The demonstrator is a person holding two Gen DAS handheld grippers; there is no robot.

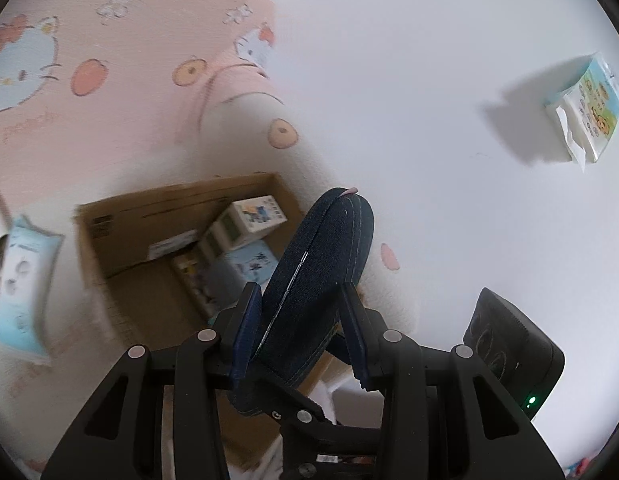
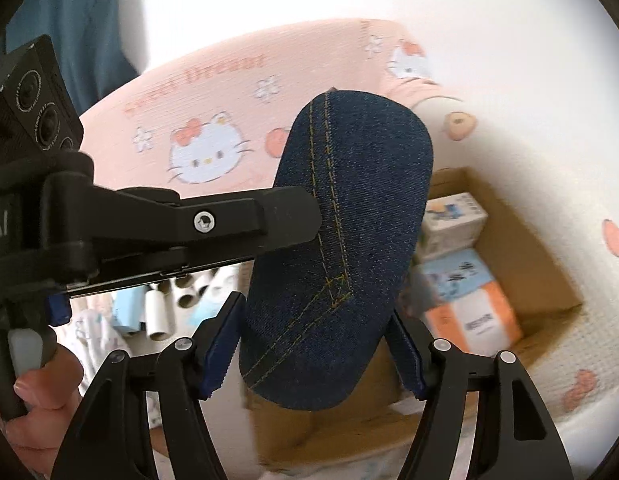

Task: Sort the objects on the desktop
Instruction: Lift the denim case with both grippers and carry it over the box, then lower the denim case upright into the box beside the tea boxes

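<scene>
The denim case (image 2: 341, 248) is gripped by both grippers' fingers, left (image 1: 301, 328) and right (image 2: 317, 344). Both grips should hold until it sits over the cardboard box (image 2: 521, 248).

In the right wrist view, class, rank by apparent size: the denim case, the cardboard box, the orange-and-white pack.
1. Denim case, though nearness to the camera inflates it.
2. Cardboard box, partly hidden.
3. Orange-and-white pack, inside the box.
</scene>
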